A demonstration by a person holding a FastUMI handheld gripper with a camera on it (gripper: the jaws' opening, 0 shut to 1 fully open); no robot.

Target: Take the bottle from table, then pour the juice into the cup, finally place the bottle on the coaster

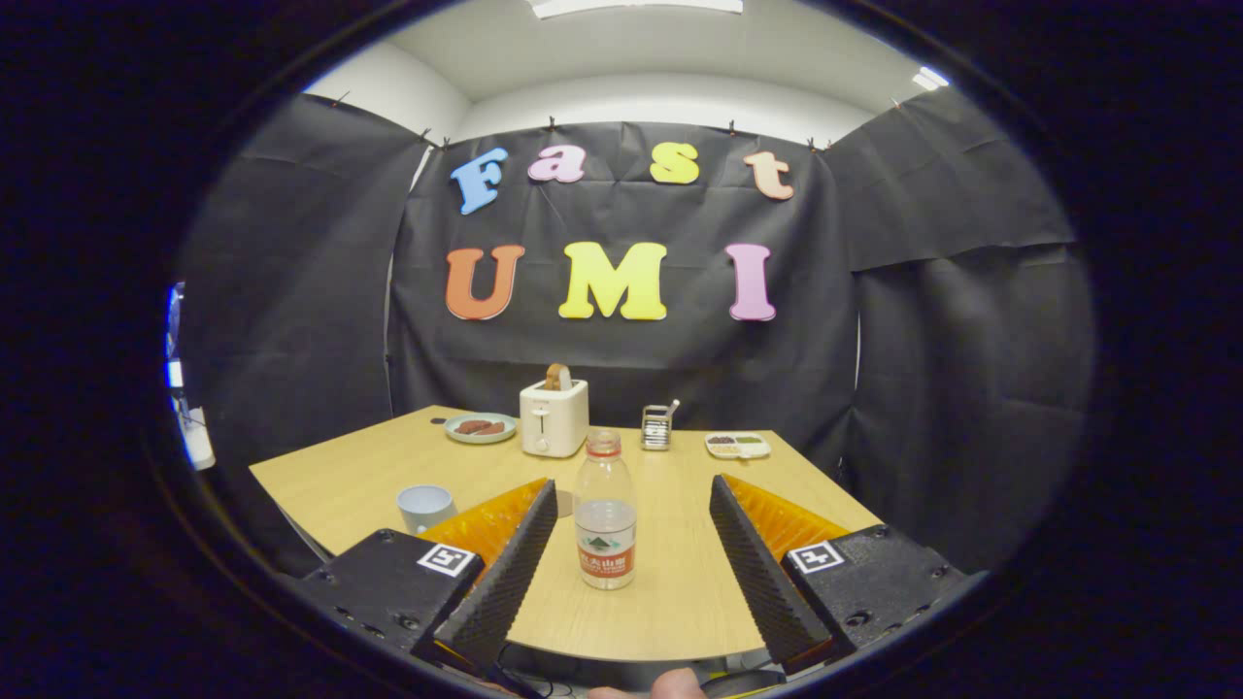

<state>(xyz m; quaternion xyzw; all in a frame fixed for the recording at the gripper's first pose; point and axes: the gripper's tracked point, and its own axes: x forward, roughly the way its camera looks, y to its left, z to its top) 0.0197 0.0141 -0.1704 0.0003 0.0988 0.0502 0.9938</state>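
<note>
A clear plastic bottle (605, 515) with a red cap and a red-and-white label stands upright on the wooden table (680, 602), partly filled with clear liquid. It sits between my two fingers, a little nearer the left one. My gripper (633, 490) is open, its ribbed black pads (529, 544) apart from the bottle on both sides. A pale blue cup (425, 507) stands on the table just left of the left finger, partly hidden by it. A small brownish edge by the left pad may be the coaster; I cannot tell.
At the table's far side stand a white toaster (554, 417) with a slice in it, a plate (481, 428) with dark food, a small metal rack (657, 427) and a white divided dish (738, 445). A fingertip (675, 685) shows below the table's near edge.
</note>
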